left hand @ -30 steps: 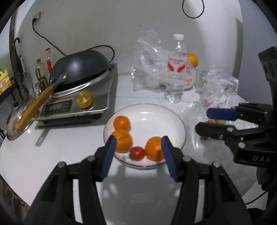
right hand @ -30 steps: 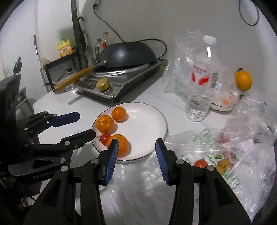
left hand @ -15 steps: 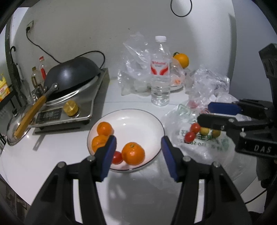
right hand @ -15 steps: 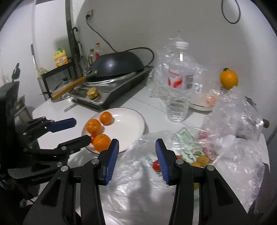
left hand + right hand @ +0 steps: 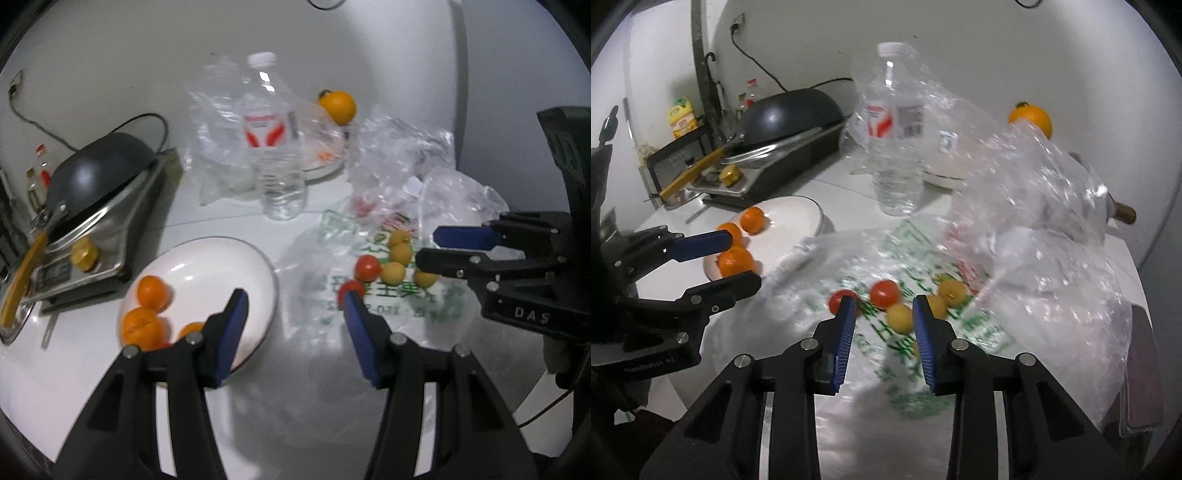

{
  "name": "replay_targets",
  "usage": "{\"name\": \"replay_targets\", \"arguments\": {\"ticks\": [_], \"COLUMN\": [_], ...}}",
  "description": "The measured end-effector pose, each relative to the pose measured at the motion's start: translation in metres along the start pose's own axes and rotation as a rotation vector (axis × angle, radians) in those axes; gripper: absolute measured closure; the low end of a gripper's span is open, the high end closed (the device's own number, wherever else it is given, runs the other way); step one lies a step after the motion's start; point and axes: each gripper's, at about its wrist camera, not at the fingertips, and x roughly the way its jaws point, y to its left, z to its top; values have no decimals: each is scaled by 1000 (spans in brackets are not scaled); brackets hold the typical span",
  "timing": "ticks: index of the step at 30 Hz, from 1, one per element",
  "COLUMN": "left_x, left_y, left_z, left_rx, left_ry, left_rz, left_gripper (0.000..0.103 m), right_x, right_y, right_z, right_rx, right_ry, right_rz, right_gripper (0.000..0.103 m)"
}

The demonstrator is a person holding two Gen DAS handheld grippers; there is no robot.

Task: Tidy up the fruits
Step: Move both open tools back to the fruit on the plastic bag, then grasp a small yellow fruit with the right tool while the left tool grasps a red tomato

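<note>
A white plate (image 5: pixel 221 254) (image 5: pixel 798 218) holds three oranges (image 5: pixel 153 291) (image 5: pixel 737 260) and a small tomato, mostly hidden behind my left finger. To its right a flat printed plastic bag (image 5: pixel 325 291) (image 5: pixel 886 254) carries two red tomatoes (image 5: pixel 367 267) (image 5: pixel 884 293) and several small yellow fruits (image 5: pixel 393 273) (image 5: pixel 900 317). My left gripper (image 5: pixel 295 306) is open and empty, between plate and bag. My right gripper (image 5: pixel 883 314) is open and empty just short of the bag's fruits; it also shows in the left wrist view (image 5: pixel 436 247).
A water bottle (image 5: pixel 275 147) (image 5: pixel 895 140) stands behind the bag amid crumpled clear plastic (image 5: pixel 1052 206). A lone orange (image 5: pixel 338 107) (image 5: pixel 1032 120) sits by the wall. An induction cooker with a black wok (image 5: pixel 96 177) (image 5: pixel 786 118) is at the left.
Both grippers have swung right, from over the plate towards the bag of tomatoes and yellow fruits. The right gripper is now close to those fruits. Both stay open.
</note>
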Motion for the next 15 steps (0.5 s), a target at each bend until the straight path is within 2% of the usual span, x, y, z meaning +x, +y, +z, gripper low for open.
{"name": "replay_targets", "arguments": {"ticks": [2,15], "left_x": [8,56], "left_y": [-8,-40], "left_z": [2,12], "left_rx": [16,90], "left_ry": [10,98], "left_rz": [-9,-43], "left_gripper": [48,49], "right_x": [3,24], "right_y": [-6,-38], "right_z": [-4,-18], "right_rx": [6,67], "right_ry": [10,68], "right_rz": [-4,38], "right_gripper": [75,75]}}
